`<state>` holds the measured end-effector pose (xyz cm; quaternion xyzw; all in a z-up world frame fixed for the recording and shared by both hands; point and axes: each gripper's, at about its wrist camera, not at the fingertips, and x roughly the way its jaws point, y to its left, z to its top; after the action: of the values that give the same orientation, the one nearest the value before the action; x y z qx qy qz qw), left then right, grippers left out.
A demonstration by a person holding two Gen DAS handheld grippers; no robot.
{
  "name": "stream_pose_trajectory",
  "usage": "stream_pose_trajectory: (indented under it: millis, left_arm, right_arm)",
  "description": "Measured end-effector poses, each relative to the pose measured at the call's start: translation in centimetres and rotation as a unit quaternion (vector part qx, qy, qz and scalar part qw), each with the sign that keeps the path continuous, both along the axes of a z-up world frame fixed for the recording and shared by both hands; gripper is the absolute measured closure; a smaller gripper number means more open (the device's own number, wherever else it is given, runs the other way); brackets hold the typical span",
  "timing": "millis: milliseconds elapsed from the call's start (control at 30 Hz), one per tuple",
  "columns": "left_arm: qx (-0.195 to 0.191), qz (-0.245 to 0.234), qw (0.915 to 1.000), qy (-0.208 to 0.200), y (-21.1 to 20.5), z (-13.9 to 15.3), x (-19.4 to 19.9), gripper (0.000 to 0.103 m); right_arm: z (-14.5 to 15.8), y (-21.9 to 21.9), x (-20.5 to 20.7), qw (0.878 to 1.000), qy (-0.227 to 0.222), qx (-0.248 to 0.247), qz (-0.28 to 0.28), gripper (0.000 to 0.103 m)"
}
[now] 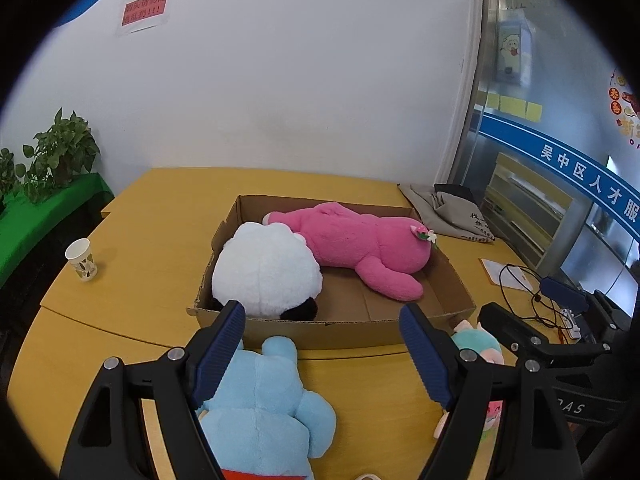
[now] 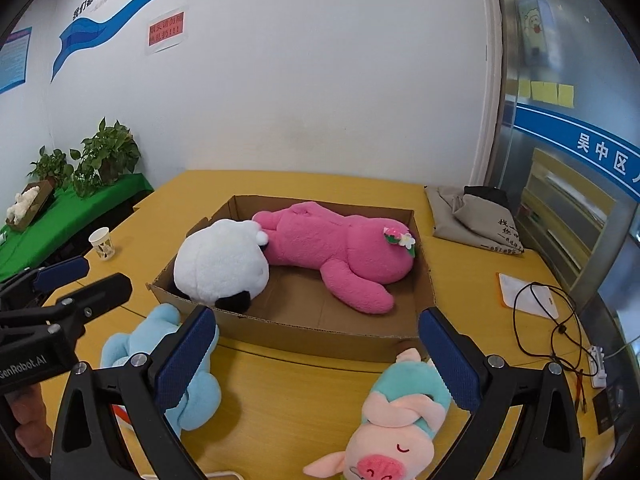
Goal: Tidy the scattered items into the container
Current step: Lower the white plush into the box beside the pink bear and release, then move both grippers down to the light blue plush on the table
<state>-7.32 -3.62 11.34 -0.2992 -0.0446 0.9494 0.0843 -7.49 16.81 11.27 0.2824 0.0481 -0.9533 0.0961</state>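
Observation:
A shallow cardboard box sits mid-table and holds a white plush and a pink plush. In front of the box lies a light blue plush, below and between the fingers of my left gripper, which stands open and apart from it. A pink pig plush in a teal outfit lies at the front right, under my right gripper, whose jaws stand open with nothing between them.
A paper cup stands at the table's left edge. A grey cloth bag lies at the back right. A paper sheet, black cable and power strip lie right. Plants on a green-covered shelf stand left.

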Motion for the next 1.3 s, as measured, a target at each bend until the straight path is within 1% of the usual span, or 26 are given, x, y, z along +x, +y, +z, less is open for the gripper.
stream_pose_trajectory:
  millis: [133,233,367,667,833,967,1300]
  left_arm:
    - [-0.018,0.0,0.9998,0.005,0.9,0.1,0.1,0.024]
    - [-0.022,-0.007,0.9997,0.004,1.4,-0.1,-0.1,0.024]
    - [-0.022,-0.012,0.9997,0.008,1.9,-0.2,-0.2,0.024]
    - [-0.028,-0.01,0.9995,-0.005,2.2,-1.2,-0.9,0.024]
    - [-0.021,-0.007,0.9997,-0.011,1.6,-1.5,-1.4,0.024]
    - [-0.022,-0.006,0.9997,-0.009,1.3,-1.5,-1.6,0.024]
    - [-0.031,-0.025,0.9991,-0.016,1.7,-2.3,-1.9,0.024]
  right_arm:
    - [-0.5,0.2,-0.1,1.0,-0.007,0.007,0.0,0.0]
    - [-0.6,0.5,0.0,1.0,-0.007,0.009,0.001,0.0]
    - [-0.8,0.9,-0.3,1.0,-0.007,0.013,0.001,0.0]
    - [-1.6,1.3,-1.3,1.0,-0.016,0.02,-0.002,0.0]
    - [-1.6,0.9,-1.5,1.0,-0.014,0.026,-0.002,0.0]
    - [-1.5,0.8,-1.7,1.0,-0.013,0.028,-0.007,0.0]
    - [-2.0,0.8,-1.8,0.999,-0.022,0.035,-0.021,0.0]
